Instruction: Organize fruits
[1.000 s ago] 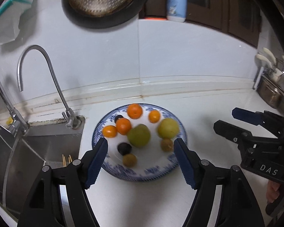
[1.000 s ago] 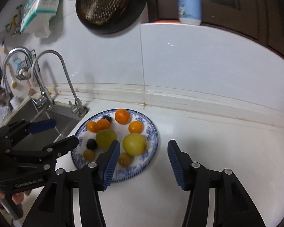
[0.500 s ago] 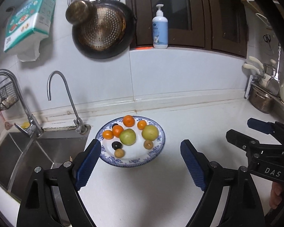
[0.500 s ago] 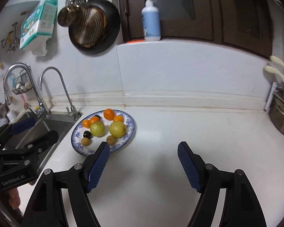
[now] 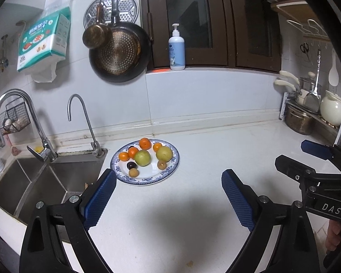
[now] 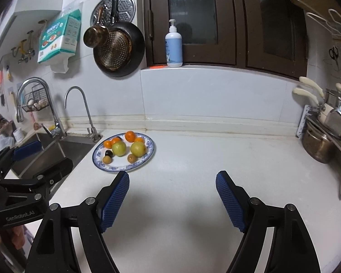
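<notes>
From the left wrist view, the blue-and-white plate (image 5: 170, 173) sits on the white bench (image 5: 193, 216) just beside the corner of the steel sink (image 5: 45, 182), and it carries all the fruit: two green-yellow fruits (image 5: 142, 157) side by side in the middle, four small oranges (image 5: 145, 143) along the edge nearer the wall, a dark plum (image 5: 131, 165) and two small brown fruits (image 5: 133, 172) on the nearer side. This view alone shows the sink basin in depth, and on the far side of the plate from the sink the right tool (image 5: 307, 159) comes in side-on, a bare hand (image 5: 334, 236) visible under its handle. The left tool (image 5: 168, 179) hangs above the bench short of the plate, level and pointing toward the wall, its blue pads spread wide with nothing between them. From the right wrist view, the plate (image 6: 147, 157) lies well off toward the sink (image 6: 56, 150), and more bare bench (image 6: 216, 159) stretches away from the plate to a steel pot (image 6: 316, 143) on a rack, which this view shows closer. The left tool (image 6: 41, 157) appears here from the side over the sink's edge. The right tool (image 6: 172, 179) is held above bare bench on the side of the plate away from the sink, aimed at the wall, pads wide apart and gripping nothing.
</notes>
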Tool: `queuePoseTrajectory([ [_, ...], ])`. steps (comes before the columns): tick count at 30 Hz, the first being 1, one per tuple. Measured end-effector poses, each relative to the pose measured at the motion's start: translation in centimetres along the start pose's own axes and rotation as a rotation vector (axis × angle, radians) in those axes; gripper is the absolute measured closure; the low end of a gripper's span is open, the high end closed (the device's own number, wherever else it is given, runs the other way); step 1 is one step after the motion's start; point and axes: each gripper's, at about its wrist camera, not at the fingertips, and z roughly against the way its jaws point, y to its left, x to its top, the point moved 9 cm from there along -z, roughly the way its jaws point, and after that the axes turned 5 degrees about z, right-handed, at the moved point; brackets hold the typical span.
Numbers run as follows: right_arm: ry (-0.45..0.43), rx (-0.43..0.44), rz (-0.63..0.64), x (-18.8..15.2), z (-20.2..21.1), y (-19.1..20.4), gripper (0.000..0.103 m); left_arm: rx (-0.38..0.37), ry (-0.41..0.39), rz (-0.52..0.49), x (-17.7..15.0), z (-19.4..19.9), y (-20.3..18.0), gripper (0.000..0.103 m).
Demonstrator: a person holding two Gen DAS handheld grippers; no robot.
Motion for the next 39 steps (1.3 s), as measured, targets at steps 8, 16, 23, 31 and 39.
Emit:
queuePoseTrajectory([
  [8, -0.015, 0.003, -0.006, -1.4, 2.9, -0.5, 0.024, 0.006, -0.023, -0.009, -0.6, 2.8, -1.3, 0.006],
  [16, -0.019, 0.01, -0.008, -2.3, 4.4, -0.8, 0.024, 0.022, -0.046, -0.009, -1.3, 4.5, -1.9, 0.004],
  [23, -0.021, 0.013, -0.009, -2.8, 4.9, -1.0, 0.024, 0.027, -0.045, -0.005, -1.7, 5.3, -2.1, 0.001],
  [31, -0.018, 0.008, -0.01, -3.0, 5.3, -1.4, 0.024, 0.069, -0.045, -0.011, -1.8, 5.8, -1.9, 0.0],
  [39, -0.022, -0.002, -0.011, -3.0, 5.4, -1.8, 0.024, 0.026, -0.013, 0.02, -2.3, 5.4, -2.1, 0.0],
])
